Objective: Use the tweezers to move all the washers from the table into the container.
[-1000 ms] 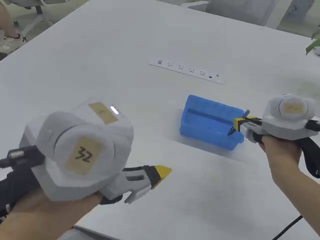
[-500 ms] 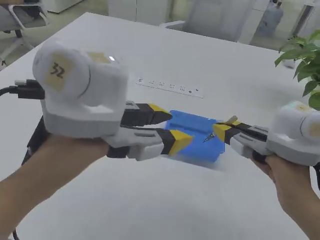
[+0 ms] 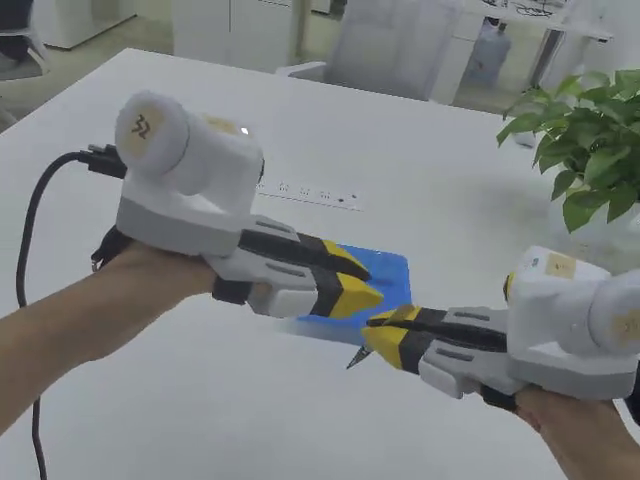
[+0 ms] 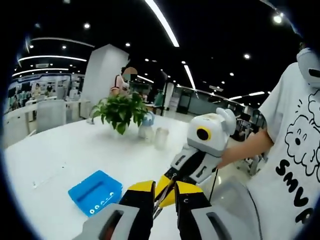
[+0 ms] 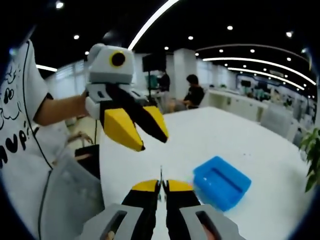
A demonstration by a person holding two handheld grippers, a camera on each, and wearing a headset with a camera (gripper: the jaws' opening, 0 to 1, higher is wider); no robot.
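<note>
The left gripper (image 3: 362, 283) is held up off the white worktop (image 3: 200, 400). The forearm comes in from the lower left and the hand grips it from beneath, with the yellow-tipped jaws pointing right. The right gripper view shows those jaws standing moderately apart with nothing between them. The right gripper (image 3: 378, 333) comes in from the lower right and points left, so the two grippers face each other nearly nose to nose. Its jaws are pressed close together on thin metal tweezers (image 3: 355, 360), whose points stick out past the yellow tips and slant down toward the worktop.

The blue rectangular plastic container (image 3: 392, 270) sits on the worktop behind both sets of jaws. In the left gripper view small pale dots lie along one inner edge, too small to say what they are.

A tan sticker (image 3: 143, 126) on the round back of the left gripper reads "32". The person's white T-shirt (image 4: 292, 150) carries a cartoon drawing and the letters "SMV".
</note>
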